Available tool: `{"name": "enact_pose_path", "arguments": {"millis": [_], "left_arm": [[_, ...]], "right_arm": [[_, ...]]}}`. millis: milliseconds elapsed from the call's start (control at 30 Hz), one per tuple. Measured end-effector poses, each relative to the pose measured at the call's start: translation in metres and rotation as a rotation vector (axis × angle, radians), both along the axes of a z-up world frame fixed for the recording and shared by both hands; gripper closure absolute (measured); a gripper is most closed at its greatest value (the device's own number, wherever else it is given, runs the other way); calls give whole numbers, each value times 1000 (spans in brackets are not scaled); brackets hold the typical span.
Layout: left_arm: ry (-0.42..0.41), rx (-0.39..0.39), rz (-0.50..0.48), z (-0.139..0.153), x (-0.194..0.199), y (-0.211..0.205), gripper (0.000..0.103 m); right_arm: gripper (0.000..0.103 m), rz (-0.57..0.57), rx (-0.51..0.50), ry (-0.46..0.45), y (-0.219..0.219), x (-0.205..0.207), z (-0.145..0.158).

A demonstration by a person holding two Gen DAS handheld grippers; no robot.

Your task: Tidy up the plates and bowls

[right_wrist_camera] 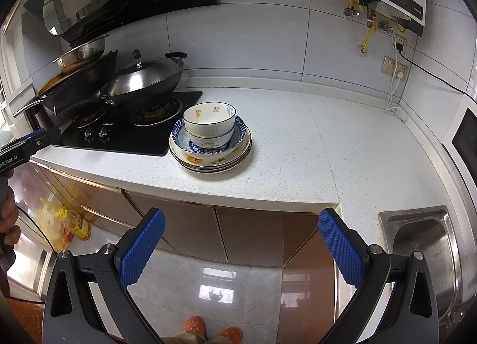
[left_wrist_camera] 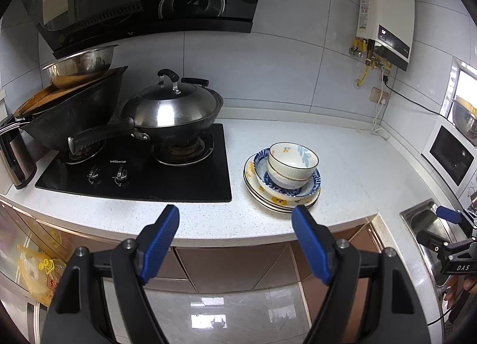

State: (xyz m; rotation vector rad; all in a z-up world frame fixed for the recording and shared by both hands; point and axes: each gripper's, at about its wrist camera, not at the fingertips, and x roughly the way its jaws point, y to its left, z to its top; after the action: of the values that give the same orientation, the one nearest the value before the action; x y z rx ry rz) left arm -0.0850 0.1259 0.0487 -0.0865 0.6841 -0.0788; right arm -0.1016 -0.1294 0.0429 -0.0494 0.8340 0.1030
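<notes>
On the white speckled surface [right_wrist_camera: 283, 147], just right of the black gas stove [left_wrist_camera: 134, 171], stands one pile of dishes: flat plates [right_wrist_camera: 211, 162] with yellow figures at the bottom, a blue-patterned deep plate [right_wrist_camera: 238, 132] on them, and two white bowls [right_wrist_camera: 208, 123] nested one in the other on top, the upper one painted with orange flowers and a blue leaf. The left tongs [left_wrist_camera: 235, 215] stand wide apart with nothing between the blue pads, held in front of the surface's edge, the pile just beyond their right pad in the left wrist view. The right tongs [right_wrist_camera: 241, 221] are also spread wide and hold nothing, hanging before the cabinet doors [right_wrist_camera: 208, 233] below the surface, well short of the pile. A lidded wok [left_wrist_camera: 173, 111] sits on the stove's right burner. A steel sink [right_wrist_camera: 423, 239] is set into the surface to the right.
</notes>
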Motion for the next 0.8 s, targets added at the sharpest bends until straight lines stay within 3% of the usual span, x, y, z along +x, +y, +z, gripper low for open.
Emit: {"name": "enact_pose_path", "arguments": {"millis": [300,667,800], "left_arm": [[1,10,23,0,2,-2,26],[-21,72,155,18,-15,-21,26],[-26,61,154,25,-10,-29,26]], "right_arm": [[1,12,10,6,-1,10,-2],[1,178,47,12,-7,39,-15],[1,207,63,22,-13,50,-19]]}}
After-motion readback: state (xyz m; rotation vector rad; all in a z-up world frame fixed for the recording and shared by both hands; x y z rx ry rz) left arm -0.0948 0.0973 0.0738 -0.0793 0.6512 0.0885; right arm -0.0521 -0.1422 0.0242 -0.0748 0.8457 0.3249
